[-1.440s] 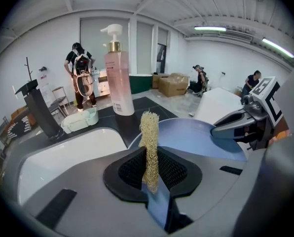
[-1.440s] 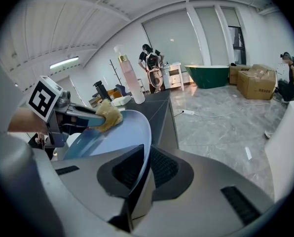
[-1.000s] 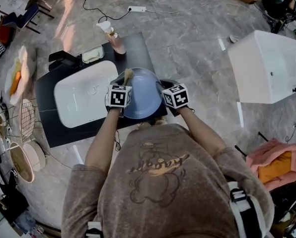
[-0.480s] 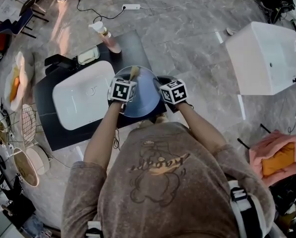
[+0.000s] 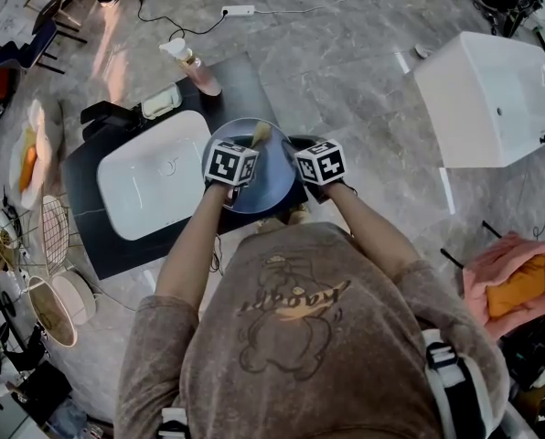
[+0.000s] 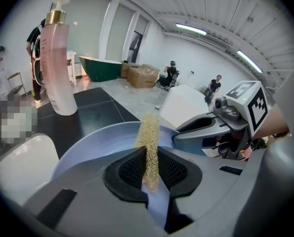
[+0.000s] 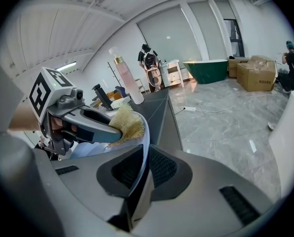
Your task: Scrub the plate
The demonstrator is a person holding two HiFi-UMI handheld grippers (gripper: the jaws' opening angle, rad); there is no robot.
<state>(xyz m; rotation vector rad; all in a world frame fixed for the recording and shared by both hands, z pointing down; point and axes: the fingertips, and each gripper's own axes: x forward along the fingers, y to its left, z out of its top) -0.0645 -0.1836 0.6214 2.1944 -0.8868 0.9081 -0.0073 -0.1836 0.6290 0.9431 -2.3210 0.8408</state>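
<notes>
Blue plate (image 7: 145, 132) sits pinched between right gripper (image 7: 146, 154) jaws.

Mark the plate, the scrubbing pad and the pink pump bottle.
plate (image 6: 95, 144), left gripper view, on its bare blue inner surface.
scrubbing pad (image 6: 148, 132), left gripper view, on the mesh just above the jaws.
pink pump bottle (image 6: 58, 68), left gripper view, on the middle of its body.

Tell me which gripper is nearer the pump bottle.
Left. The left gripper holds the scrubber over the plate, toward the bottle; the right gripper clamps the plate's rim farther away.
</notes>
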